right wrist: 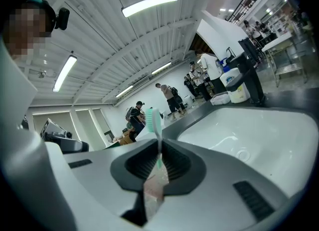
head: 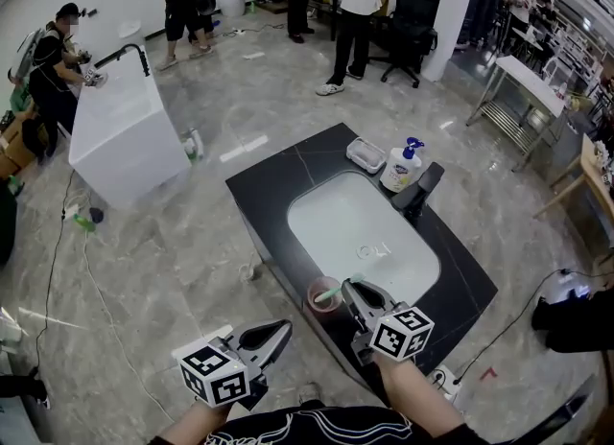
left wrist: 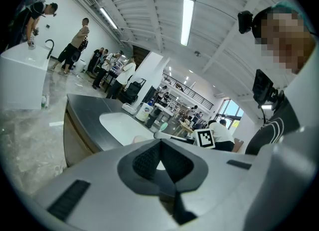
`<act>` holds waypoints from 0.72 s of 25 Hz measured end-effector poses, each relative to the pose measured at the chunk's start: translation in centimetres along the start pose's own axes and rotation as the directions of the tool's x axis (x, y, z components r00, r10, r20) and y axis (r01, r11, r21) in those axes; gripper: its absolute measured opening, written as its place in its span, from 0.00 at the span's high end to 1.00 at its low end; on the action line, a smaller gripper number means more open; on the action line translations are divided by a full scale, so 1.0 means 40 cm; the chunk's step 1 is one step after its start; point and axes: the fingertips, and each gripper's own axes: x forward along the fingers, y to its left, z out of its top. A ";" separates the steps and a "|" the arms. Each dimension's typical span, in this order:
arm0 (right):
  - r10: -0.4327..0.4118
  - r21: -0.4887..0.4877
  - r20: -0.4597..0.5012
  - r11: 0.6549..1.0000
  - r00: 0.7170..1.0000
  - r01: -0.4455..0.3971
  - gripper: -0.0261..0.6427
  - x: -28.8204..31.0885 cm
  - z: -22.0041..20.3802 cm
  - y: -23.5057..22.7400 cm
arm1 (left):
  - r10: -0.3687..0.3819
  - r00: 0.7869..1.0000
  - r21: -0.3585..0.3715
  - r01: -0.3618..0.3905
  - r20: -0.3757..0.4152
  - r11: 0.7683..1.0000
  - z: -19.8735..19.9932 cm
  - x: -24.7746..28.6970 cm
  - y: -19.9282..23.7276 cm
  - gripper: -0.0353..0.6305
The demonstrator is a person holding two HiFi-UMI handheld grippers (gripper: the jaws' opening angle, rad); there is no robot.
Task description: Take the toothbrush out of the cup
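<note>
Toothbrush (right wrist: 154, 120), mint-green plastic, sits clamped in right gripper (right wrist: 158, 163), lower handle hidden inside translucent pink cup (head: 324, 296) at black counter's (head: 278, 184) near edge; left gripper (head: 285, 326) closed, empty.

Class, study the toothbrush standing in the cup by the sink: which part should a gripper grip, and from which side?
Grip the toothbrush by its thin neck below the bristles, coming from the near side above the cup: only that part stands clear of the rim, nearly upright.
</note>
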 end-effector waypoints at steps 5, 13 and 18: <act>0.009 -0.009 0.020 1.000 1.000 -0.009 0.91 -0.006 0.017 0.016 | 0.003 1.000 0.005 -0.003 0.004 1.000 0.004 -0.007 -0.012 0.94; 0.043 -0.075 0.069 0.996 0.997 -0.038 0.91 -0.030 0.061 0.053 | 0.016 1.000 0.020 -0.016 0.014 1.000 -0.004 -0.017 -0.042 0.94; 0.071 -0.128 0.132 0.990 0.989 -0.054 0.91 -0.078 0.117 0.091 | 0.025 0.999 0.035 -0.026 0.037 0.999 -0.003 -0.032 -0.080 0.94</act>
